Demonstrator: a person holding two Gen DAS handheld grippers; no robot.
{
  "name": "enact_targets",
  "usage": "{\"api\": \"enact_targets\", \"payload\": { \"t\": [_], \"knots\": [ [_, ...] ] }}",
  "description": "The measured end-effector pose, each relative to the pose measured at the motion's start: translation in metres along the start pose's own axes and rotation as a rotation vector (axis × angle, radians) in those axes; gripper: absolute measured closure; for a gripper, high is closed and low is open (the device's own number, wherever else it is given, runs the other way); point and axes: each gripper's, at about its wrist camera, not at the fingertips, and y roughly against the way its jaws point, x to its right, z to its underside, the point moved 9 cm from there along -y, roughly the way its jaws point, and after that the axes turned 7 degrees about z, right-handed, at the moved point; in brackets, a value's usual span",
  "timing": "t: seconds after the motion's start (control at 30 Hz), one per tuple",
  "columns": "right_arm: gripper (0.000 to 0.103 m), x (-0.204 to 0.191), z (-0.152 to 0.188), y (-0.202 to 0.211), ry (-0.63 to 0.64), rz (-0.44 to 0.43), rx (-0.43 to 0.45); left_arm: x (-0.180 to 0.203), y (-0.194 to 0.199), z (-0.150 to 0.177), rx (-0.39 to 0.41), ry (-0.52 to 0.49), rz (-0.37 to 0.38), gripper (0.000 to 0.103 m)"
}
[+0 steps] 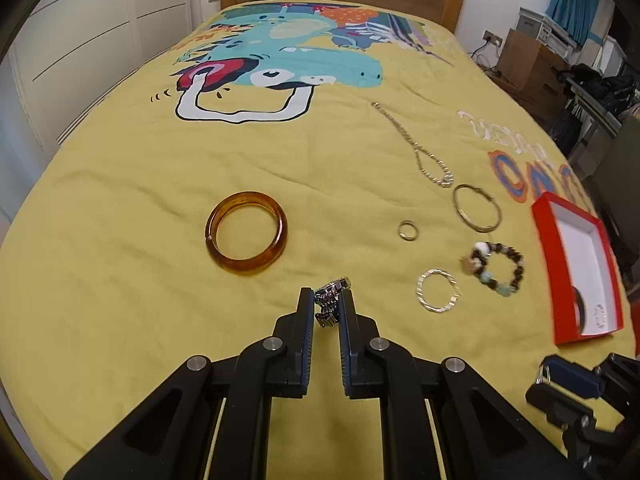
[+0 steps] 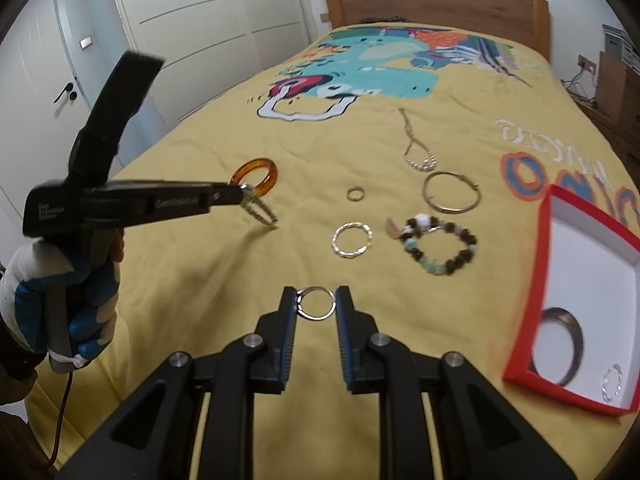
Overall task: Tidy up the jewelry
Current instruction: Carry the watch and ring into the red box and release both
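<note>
Jewelry on yellow bedspread [image 2: 192, 264] | my left gripper [image 1: 329, 295] clamped on a metal link bracelet [image 1: 330, 304], lifted | amber bangle [image 1: 246, 238] | my right gripper [image 2: 316, 294] clamped on a thin silver ring [image 2: 316, 303] | beaded bracelet [image 2: 440, 248] | red box [image 2: 532, 288] held two pieces.

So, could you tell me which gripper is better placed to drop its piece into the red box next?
Right, probably. The right gripper holds a silver ring beside the red box; the left gripper with its metal bracelet is farther away.
</note>
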Motion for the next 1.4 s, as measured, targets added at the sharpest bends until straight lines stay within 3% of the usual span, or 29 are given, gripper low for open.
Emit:
{"api": "enact_targets", "payload": {
  "t": [0.2,0.43,0.63,0.8,1.03,1.4],
  "knots": [
    [0.085,0.022,-0.003,0.029,-0.042,0.033,0.05,0.034,0.034,-0.011,0.052,-0.061,0.047,0.092],
    [0.085,0.089,-0.006,0.062,-0.106,0.132,0.093,0.114,0.048,-0.035,0.081,-0.12,0.193,0.092],
    [0.085,0.179,-0.005,0.081,-0.169,0.264,0.098,0.204,0.023,-0.052,0.046,-0.183,0.322,0.092],
    [0.085,0.241,-0.004,0.071,-0.203,0.328,0.063,0.27,-0.02,-0.055,-0.003,-0.232,0.371,0.092],
    [0.085,0.301,0.006,0.025,-0.225,0.354,-0.033,0.317,-0.095,-0.05,-0.093,-0.27,0.326,0.092],
    [0.085,0.321,0.024,-0.024,-0.174,0.383,-0.14,0.31,-0.159,-0.03,-0.164,-0.289,0.246,0.092]
  ]
}}
